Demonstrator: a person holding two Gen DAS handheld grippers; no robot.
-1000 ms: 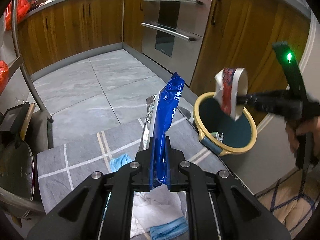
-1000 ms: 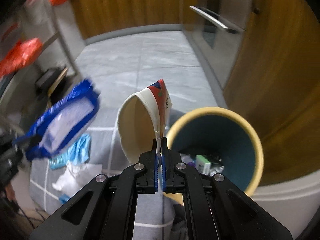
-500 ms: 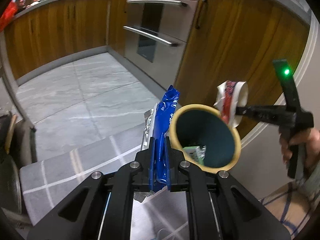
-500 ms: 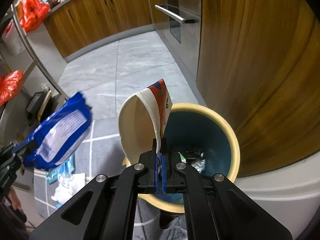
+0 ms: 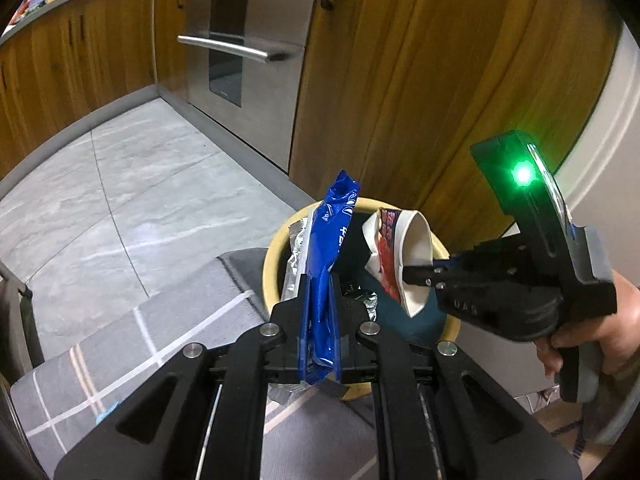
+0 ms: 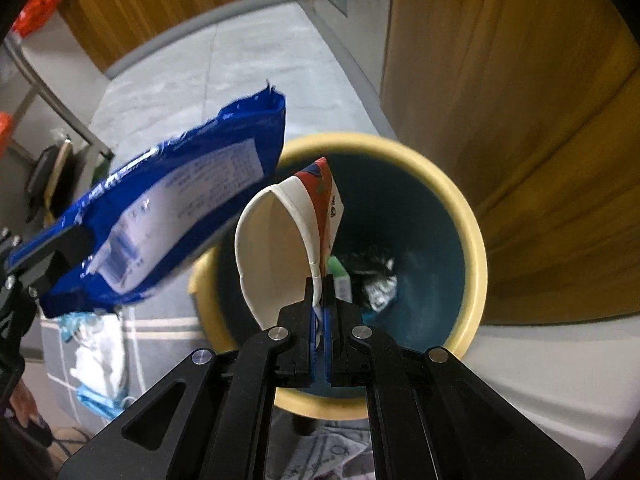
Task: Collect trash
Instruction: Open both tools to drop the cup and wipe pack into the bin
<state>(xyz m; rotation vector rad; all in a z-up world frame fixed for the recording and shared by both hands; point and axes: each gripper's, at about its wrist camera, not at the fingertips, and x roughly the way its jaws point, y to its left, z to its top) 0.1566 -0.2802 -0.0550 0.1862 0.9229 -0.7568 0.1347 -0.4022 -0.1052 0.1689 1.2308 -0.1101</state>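
Observation:
My left gripper point(image 5: 322, 284) is shut on a blue snack wrapper point(image 5: 330, 248) with a silver inner side, held upright over the near rim of the round bin point(image 5: 274, 256). The bin has a yellow rim and a dark teal inside. My right gripper point(image 6: 319, 280) is shut on the wall of a crushed white paper cup point(image 6: 276, 248) with red print, hanging over the bin's point(image 6: 476, 240) open mouth. From the left wrist view the cup point(image 5: 404, 256) and right gripper point(image 5: 418, 274) hang just right of the wrapper. Crumpled foil and a green scrap lie at the bin's bottom point(image 6: 376, 280).
A grey rug point(image 5: 160, 320) with white stripes lies before the bin. White tissue point(image 6: 98, 356) and a blue face mask point(image 6: 94, 396) rest on it at the left. Wooden cabinets point(image 5: 440, 80) and a steel oven point(image 5: 240, 40) stand behind. A metal rack point(image 6: 52, 92) is far left.
Both grippers have moved toward the bin and lower. The wrapper now hangs over its near rim and the cup over its mouth; both grips are unchanged.

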